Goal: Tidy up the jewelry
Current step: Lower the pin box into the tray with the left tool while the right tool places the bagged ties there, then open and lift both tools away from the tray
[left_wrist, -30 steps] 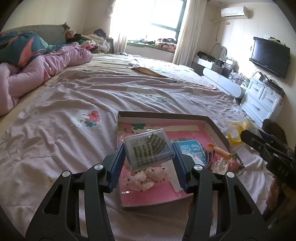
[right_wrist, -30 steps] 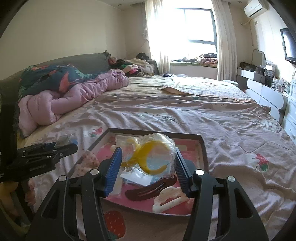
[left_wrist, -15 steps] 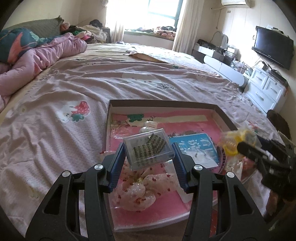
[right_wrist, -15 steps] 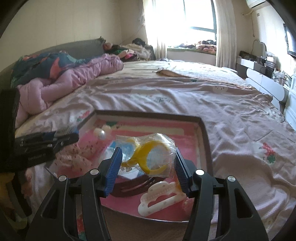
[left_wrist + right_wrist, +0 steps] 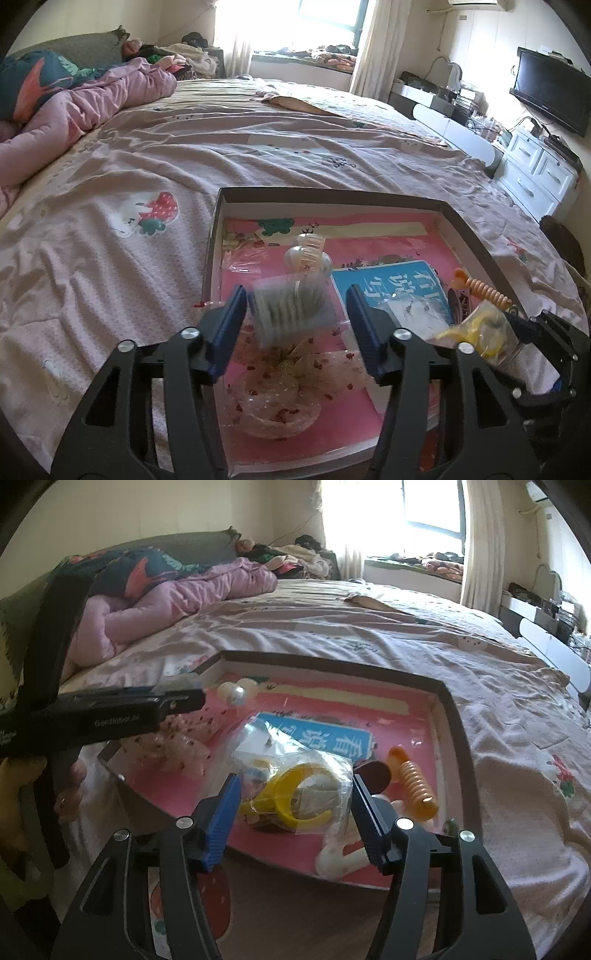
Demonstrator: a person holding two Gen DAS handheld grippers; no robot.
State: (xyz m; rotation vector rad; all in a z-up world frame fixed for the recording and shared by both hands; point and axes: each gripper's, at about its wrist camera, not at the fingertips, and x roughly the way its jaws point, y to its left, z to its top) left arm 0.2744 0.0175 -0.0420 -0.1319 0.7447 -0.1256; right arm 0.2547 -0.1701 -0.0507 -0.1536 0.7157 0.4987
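Observation:
A shallow box point(image 5: 465, 225) with a pink floor lies on the bed and holds jewelry and hair pieces. My left gripper point(image 5: 297, 314) hangs over its near left part. A clear case of earrings point(image 5: 291, 310) sits blurred between its blue pads, which stand apart from the case on both sides. My right gripper point(image 5: 293, 797) is shut on a clear bag with a yellow ring point(image 5: 295, 790), over the box's near edge point(image 5: 454, 716). The bag also shows in the left wrist view point(image 5: 480, 328).
In the box lie a sheer pink bow point(image 5: 280, 391), pearl clips point(image 5: 306, 254), a blue card point(image 5: 388, 284), an orange spiral clip point(image 5: 413, 779), a brown clip point(image 5: 373, 771) and a white clip point(image 5: 340, 856). A pink quilt point(image 5: 92, 107) lies far left. White drawers point(image 5: 539, 177) stand at the right.
Both grippers have come lower and closer over the box. The left jaws have opened and the earring case is blurred, dropping from them. The right gripper still holds its bag.

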